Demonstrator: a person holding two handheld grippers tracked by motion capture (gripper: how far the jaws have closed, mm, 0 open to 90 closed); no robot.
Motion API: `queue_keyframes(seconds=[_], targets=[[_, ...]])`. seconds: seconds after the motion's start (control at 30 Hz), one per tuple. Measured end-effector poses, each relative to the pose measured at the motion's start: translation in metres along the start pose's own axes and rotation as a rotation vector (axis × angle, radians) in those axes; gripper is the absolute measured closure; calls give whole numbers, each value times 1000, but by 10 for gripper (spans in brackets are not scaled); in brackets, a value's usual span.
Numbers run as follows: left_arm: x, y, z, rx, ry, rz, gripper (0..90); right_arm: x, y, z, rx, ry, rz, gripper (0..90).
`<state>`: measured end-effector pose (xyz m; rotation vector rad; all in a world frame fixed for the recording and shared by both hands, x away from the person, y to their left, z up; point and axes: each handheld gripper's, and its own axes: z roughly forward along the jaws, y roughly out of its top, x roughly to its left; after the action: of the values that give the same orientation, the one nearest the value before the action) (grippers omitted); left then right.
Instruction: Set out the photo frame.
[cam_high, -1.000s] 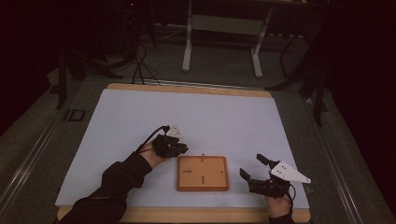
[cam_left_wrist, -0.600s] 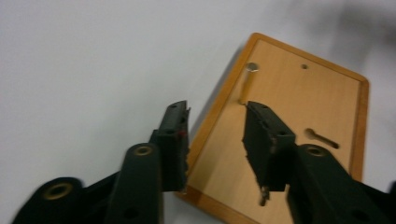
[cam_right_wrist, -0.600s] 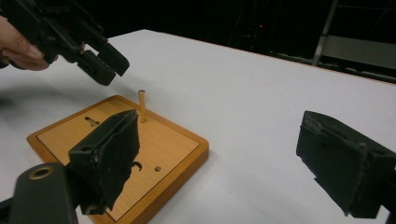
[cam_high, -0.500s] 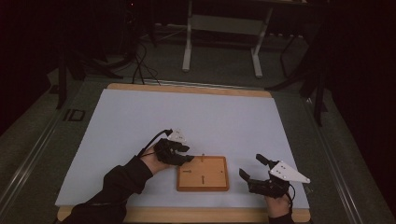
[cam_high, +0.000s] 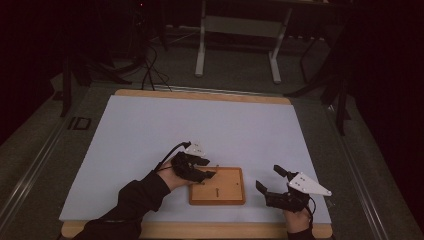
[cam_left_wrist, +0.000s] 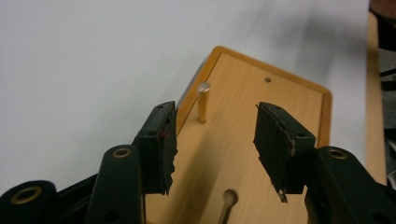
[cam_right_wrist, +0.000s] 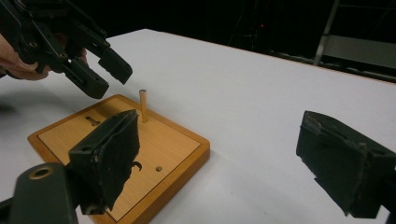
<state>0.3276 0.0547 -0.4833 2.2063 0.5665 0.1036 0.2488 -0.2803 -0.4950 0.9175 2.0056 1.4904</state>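
A square wooden board (cam_high: 227, 192) with a raised rim lies near the table's front edge. A short wooden peg (cam_left_wrist: 204, 102) stands upright in a hole near the board's corner. My left gripper (cam_left_wrist: 215, 114) hovers over that corner; its jaws have just been opening and stand apart, with the peg just beyond the pads and untouched. From the high view, the left gripper (cam_high: 207, 172) is at the board's far left corner. My right gripper (cam_high: 272, 182) rests to the right of the board, jaws wide and empty. The right gripper view shows the peg (cam_right_wrist: 143, 106) and the left gripper (cam_right_wrist: 100, 70) above it.
The board (cam_left_wrist: 280, 107) has a small round hole (cam_left_wrist: 267, 80) and a keyhole-shaped slot (cam_left_wrist: 227, 200). A white mat (cam_high: 150, 135) covers the wooden table. A metal stand (cam_high: 237, 25) and cables sit on the dark floor behind it.
My left gripper has shifted right, from beside the board to over its far left corner, and its jaws now stand wider apart. The right gripper has stayed put.
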Motion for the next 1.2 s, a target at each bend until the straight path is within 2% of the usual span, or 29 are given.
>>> queue_keyframes(seconds=[0.17, 0.2, 0.37, 0.43, 0.47, 0.83, 0.9, 1.2], targets=[[-4, 6, 5, 1, 1, 11, 482, 0, 0, 0, -2, 0, -4, 129], [-5, 7, 6, 6, 11, 16, 482, 0, 0, 0, -2, 0, -3, 129], [-5, 9, 15, 15, 4, 17, 482, 0, 0, 0, -2, 2, -5, 129], [-5, 10, 17, 27, 14, 20, 485, 0, 0, 0, -2, 2, -5, 129], [-5, 10, 21, 38, 36, 20, 485, 0, 0, 0, -3, 3, -4, 129], [-2, 10, 32, 54, 70, 36, 635, 0, 0, -1, -1, 4, -6, 129], [-1, 10, 33, 54, 65, 30, 658, 0, 0, -1, -1, 4, -6, 129], [-1, 12, 36, 56, 64, 35, 699, 0, 0, -1, 0, 2, -6, 129]])
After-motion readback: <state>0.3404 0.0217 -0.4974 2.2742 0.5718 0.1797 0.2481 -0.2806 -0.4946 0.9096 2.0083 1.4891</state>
